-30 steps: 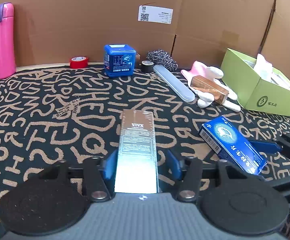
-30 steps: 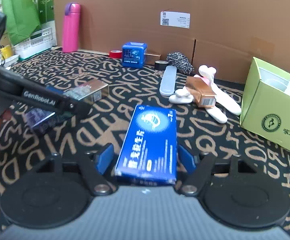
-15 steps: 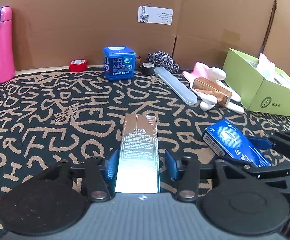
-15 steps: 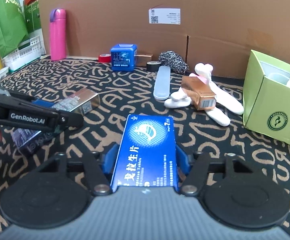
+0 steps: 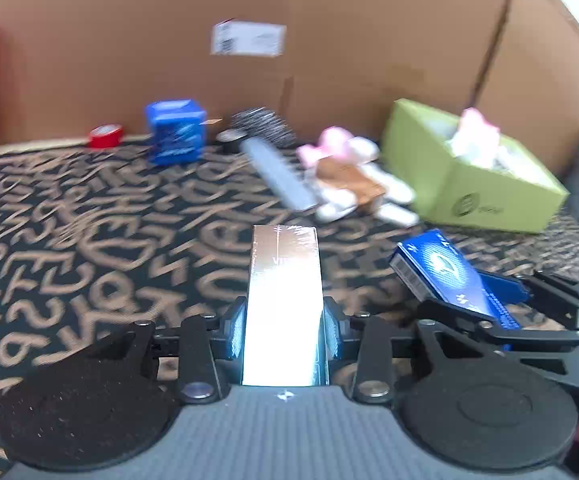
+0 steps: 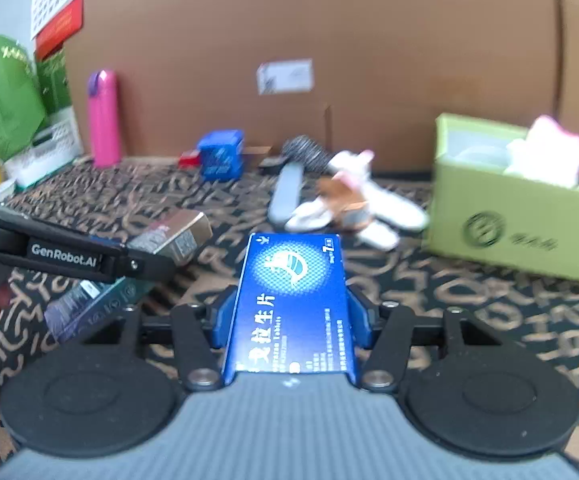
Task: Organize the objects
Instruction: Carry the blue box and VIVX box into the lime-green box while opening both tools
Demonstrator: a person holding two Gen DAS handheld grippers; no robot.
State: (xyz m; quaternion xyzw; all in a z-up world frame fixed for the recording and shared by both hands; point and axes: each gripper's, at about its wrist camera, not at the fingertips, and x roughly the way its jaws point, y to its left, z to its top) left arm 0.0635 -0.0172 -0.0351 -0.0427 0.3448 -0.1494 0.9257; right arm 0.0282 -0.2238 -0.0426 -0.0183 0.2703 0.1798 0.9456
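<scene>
A shiny silver box (image 5: 285, 280) sticks out forward between the blue pads of my left gripper (image 5: 283, 332). Its jaws are closing, and the pads press on the box's sides. My right gripper (image 6: 289, 320) is shut on a blue tablet box (image 6: 293, 292), which lies flat between its pads and points ahead. From the left wrist view, the blue box (image 5: 445, 276) and the right gripper (image 5: 501, 300) show at the right. The right wrist view has the left gripper (image 6: 129, 276) at the left, holding the silver box (image 6: 177, 236) above the lettered mat.
An open green carton (image 6: 509, 232) holding white and pink items stands at the right. Ahead lie a white plush toy (image 5: 349, 184) with a brown box, a grey case (image 5: 281, 180), a blue cube (image 5: 175, 132) and red tape (image 5: 106, 136). A pink bottle (image 6: 104, 118) stands at the far left, and a cardboard wall closes the back.
The right jaws closed in on the blue box, then the left jaws on the silver box. Both hands moved with their boxes, which blurs the views now.
</scene>
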